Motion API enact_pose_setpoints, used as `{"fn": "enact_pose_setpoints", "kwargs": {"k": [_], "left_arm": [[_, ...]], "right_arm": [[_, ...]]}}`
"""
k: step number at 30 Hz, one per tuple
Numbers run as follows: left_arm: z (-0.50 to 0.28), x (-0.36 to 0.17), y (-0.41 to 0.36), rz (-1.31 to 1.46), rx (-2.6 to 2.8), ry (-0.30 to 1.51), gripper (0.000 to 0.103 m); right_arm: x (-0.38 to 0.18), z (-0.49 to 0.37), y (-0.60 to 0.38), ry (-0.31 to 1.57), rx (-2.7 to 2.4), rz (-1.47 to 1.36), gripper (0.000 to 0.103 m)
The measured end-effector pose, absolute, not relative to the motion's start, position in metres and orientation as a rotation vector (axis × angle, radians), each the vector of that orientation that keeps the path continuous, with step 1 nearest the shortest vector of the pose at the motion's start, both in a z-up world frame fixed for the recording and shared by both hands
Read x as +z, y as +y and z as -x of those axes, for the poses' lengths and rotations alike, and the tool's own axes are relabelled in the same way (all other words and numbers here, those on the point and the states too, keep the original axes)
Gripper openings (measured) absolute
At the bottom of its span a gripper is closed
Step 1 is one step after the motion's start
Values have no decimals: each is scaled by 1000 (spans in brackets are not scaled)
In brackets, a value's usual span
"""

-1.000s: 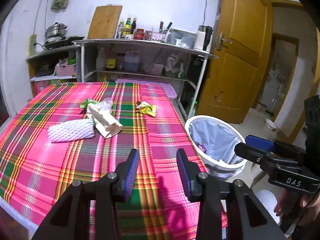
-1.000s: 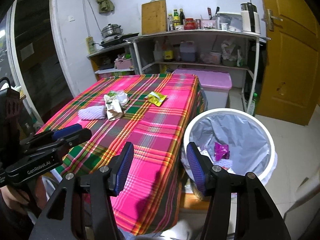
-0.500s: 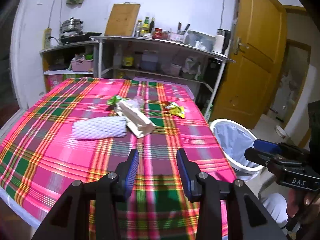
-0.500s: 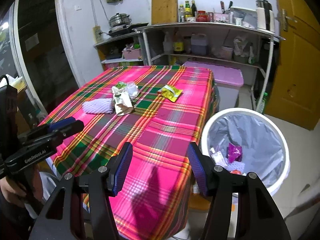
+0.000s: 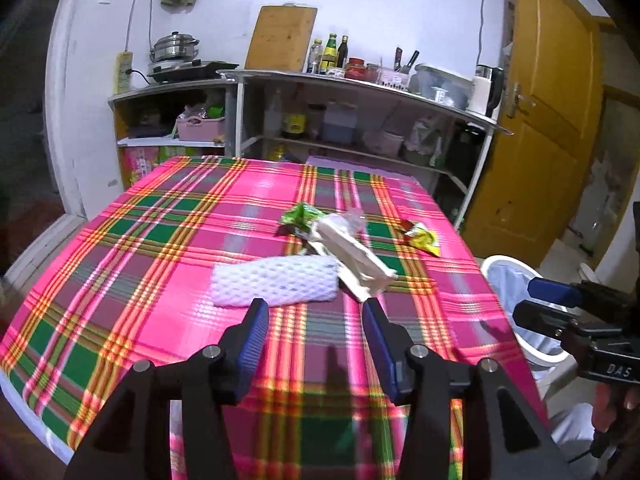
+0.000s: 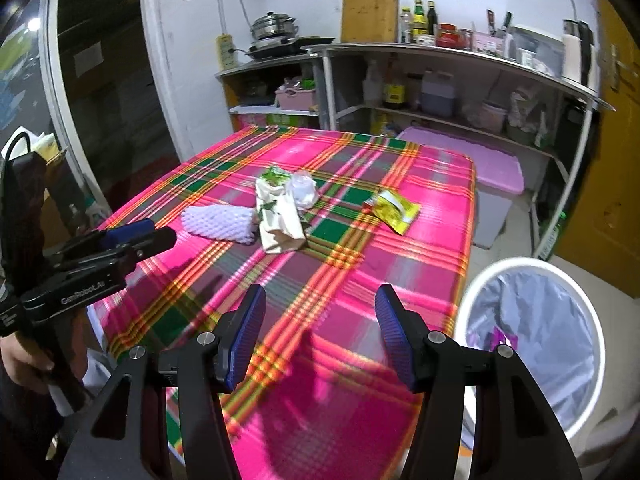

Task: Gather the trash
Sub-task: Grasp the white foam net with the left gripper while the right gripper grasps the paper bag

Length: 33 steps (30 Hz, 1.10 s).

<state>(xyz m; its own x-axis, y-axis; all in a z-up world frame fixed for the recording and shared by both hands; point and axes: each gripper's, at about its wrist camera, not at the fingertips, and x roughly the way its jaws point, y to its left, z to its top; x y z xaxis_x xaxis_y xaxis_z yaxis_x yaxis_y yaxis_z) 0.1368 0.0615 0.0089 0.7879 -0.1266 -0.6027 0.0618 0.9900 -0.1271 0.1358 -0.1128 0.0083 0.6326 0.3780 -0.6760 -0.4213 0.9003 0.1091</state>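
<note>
Trash lies on the pink plaid table (image 5: 160,272): a white foam net sleeve (image 5: 276,282) (image 6: 220,222), a beige paper carton (image 5: 352,254) (image 6: 280,220), a green wrapper (image 5: 300,216), a clear plastic piece (image 6: 302,190) and a yellow snack packet (image 5: 420,238) (image 6: 394,208). My left gripper (image 5: 314,320) hangs over the near table just short of the foam sleeve, its jaws opening with nothing between them. My right gripper (image 6: 320,316) stands open and empty over the table's near right corner. A white bin (image 6: 528,340) (image 5: 516,304) lined with a grey bag stands right of the table.
Shelves (image 5: 360,112) with bottles, a pot and a cutting board stand along the far wall. A pink lidded box (image 6: 480,160) sits beyond the table. A yellow door (image 5: 540,120) is at the right. A hand (image 6: 24,360) holds the left gripper's handle.
Both grippers have moved left, away from the bin and over the table toward the trash. The left jaws now stand wider apart than before.
</note>
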Motion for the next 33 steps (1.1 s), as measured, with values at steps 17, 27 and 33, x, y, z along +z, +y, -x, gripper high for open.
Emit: {"fn": "enact_pose_setpoints", "kwargs": {"k": [17, 27, 33], "left_arm": [[-206, -8, 108, 102, -137, 706, 52], [-243, -22, 110, 89, -243, 768, 52], [-233, -25, 100, 34, -323, 795, 54]], "right_arm": [[-17, -204, -44, 816, 528, 158, 44], [-44, -232, -35, 884, 540, 148, 22], [-36, -225, -46, 868, 532, 121, 13]]}}
